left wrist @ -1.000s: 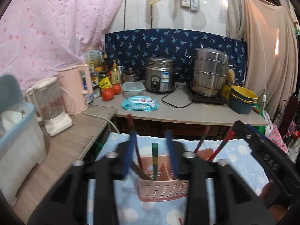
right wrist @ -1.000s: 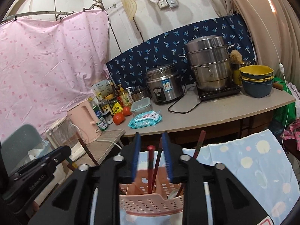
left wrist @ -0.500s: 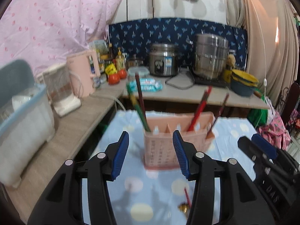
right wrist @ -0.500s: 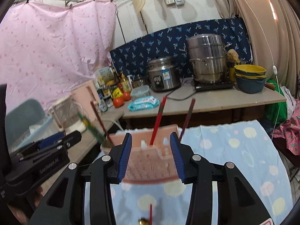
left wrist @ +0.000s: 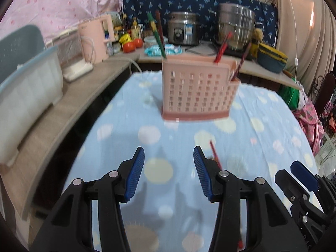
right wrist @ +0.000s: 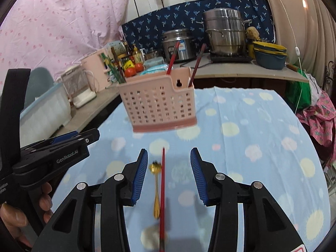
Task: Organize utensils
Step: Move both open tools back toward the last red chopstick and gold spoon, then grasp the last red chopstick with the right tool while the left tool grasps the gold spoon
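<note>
A pink perforated utensil holder point(left wrist: 197, 88) stands on the blue dotted cloth; it also shows in the right wrist view point(right wrist: 159, 103). It holds green, brown and red chopsticks point(right wrist: 172, 57). A red chopstick point(right wrist: 162, 191) and a small gold fork point(right wrist: 156, 185) lie on the cloth between the fingers of my right gripper point(right wrist: 168, 175), which is open and empty. My left gripper point(left wrist: 169, 172) is open and empty above the cloth, short of the holder. The red chopstick point(left wrist: 214, 152) lies just beyond its right finger.
A wooden counter point(left wrist: 69, 105) runs along the left with a blue-white bin point(left wrist: 27, 86), a blender and a pink kettle point(left wrist: 94, 40). Behind are a rice cooker point(left wrist: 184, 30), a steel steamer pot point(right wrist: 225, 32) and stacked bowls point(right wrist: 269, 53).
Both grippers have pulled back and down from the holder. They opened wider and left chopsticks standing in it. The cloth with the red chopstick and gold fork came into view.
</note>
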Tool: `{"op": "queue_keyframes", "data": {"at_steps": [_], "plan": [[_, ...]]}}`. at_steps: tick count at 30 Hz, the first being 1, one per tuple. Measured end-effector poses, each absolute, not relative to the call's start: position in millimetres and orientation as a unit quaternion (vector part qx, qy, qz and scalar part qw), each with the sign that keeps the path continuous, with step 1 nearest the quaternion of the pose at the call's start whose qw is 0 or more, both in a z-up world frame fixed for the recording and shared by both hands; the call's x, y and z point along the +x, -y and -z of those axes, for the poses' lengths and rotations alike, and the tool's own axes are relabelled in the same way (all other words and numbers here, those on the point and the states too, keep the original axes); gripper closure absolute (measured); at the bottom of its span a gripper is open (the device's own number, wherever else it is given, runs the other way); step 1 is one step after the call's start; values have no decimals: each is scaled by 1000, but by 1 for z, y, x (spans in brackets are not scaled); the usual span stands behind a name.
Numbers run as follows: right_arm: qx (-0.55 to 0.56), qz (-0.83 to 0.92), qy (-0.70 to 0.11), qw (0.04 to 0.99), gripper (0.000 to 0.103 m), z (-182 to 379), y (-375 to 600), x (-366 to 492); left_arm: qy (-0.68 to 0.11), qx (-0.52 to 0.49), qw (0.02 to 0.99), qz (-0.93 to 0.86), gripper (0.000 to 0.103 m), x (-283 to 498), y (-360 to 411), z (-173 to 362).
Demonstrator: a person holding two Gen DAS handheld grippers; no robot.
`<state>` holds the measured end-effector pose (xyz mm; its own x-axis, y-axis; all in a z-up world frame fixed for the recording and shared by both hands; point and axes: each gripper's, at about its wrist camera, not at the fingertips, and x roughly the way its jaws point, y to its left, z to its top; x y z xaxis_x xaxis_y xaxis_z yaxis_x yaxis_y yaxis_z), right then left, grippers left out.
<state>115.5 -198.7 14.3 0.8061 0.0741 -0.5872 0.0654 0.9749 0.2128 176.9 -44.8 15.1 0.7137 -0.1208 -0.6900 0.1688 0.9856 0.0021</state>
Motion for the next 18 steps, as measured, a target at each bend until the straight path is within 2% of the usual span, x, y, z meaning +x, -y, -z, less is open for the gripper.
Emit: {"op": "queue_keyframes", "data": {"at_steps": [13, 18], "plan": [[101, -3, -375, 921, 61, 40, 180, 69, -425, 34, 902, 74, 57, 142, 33, 32], [97, -10, -396, 913, 67, 57, 172, 62, -445, 37, 892, 75, 57, 133, 32, 51]]}}
